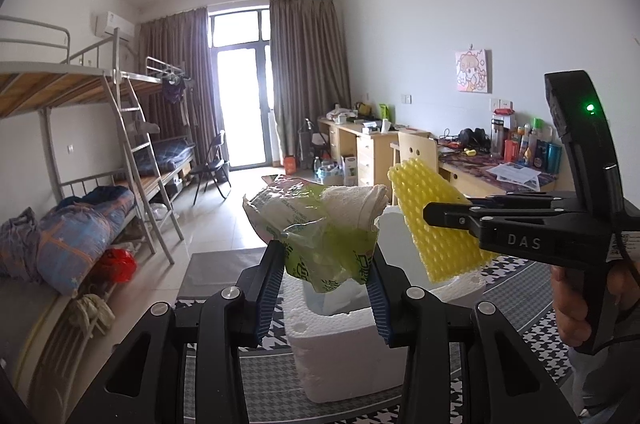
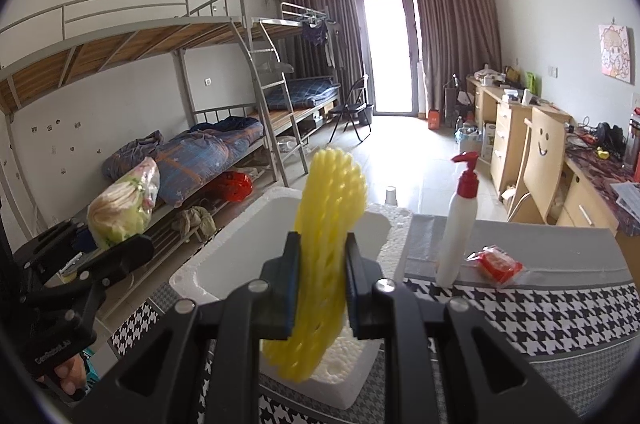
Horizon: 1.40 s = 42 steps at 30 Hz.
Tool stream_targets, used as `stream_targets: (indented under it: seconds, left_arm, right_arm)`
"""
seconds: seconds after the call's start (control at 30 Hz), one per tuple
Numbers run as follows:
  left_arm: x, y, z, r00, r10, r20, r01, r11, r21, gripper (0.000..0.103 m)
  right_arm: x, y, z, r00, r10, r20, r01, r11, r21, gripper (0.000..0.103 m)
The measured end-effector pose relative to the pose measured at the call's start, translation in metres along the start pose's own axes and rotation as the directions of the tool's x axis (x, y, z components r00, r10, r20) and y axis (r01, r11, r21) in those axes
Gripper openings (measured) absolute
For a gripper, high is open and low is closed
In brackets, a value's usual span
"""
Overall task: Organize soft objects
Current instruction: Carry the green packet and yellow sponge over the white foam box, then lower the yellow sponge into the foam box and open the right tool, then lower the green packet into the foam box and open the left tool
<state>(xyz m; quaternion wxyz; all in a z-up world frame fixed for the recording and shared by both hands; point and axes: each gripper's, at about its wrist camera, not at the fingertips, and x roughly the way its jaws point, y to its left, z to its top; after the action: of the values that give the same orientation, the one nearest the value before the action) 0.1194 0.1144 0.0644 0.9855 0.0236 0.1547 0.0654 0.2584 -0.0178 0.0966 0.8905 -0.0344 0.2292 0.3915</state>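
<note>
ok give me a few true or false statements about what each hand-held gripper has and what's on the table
1. The left hand-held gripper grips a green plastic bag with a towel inside. True.
2. The right hand-held gripper is open. False: it is shut on a yellow foam net.
3. A white foam box sits below the yellow foam net. True.
4. The pump bottle lies on its side. False: it stands upright.
5. A red packet lies beside the pump bottle. True.

We read "DAS" on the right gripper body — green bag print stays too crumpled to read.
</note>
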Motion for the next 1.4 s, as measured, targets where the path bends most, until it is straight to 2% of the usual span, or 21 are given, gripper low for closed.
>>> stream_targets:
  seconds: [0.23, 0.63, 0.67, 0.8, 1.0, 1.1, 1.4]
  left_arm:
    - [-0.002, 0.012, -0.003, 1.000, 0.006, 0.006, -0.006, 1.000, -0.018, 0.042]
    - [-0.002, 0.011, -0.007, 1.000, 0.010, -0.006, -0.010, 0.999, -0.037, 0.042]
    - [-0.002, 0.010, -0.006, 1.000, 0.009, -0.006, -0.010, 0.999, -0.038, 0.042]
    - [-0.002, 0.007, -0.005, 1.000, 0.002, -0.005, -0.002, 0.999, -0.038, 0.042]
    - [0.001, 0.003, -0.005, 1.000, -0.014, -0.008, 0.013, 0.999, -0.032, 0.042]
    - [0.002, 0.002, -0.004, 1.000, -0.023, -0.009, 0.022, 0.999, -0.026, 0.042]
    - [0.009, 0.003, 0.001, 0.999, -0.045, -0.011, 0.045, 0.999, -0.016, 0.042]
  right_arm:
    - [0.013, 0.004, 0.001, 1.000, -0.003, -0.023, 0.003, 1.000, 0.009, 0.024]
    - [0.037, 0.007, 0.000, 0.997, -0.021, -0.068, 0.021, 1.000, 0.001, 0.024]
    - [0.038, 0.007, -0.001, 0.998, -0.023, -0.067, 0.023, 1.000, 0.001, 0.026]
    - [0.039, 0.005, 0.000, 0.997, -0.007, -0.077, 0.008, 1.000, 0.013, 0.065]
    - [0.033, 0.001, -0.003, 0.997, 0.025, -0.076, -0.023, 0.999, 0.029, 0.068]
    - [0.029, 0.000, -0.003, 0.997, 0.013, -0.073, -0.012, 1.000, 0.020, 0.074]
    - [0.016, 0.000, -0.004, 0.998, 0.019, -0.054, -0.019, 1.000, -0.007, 0.078]
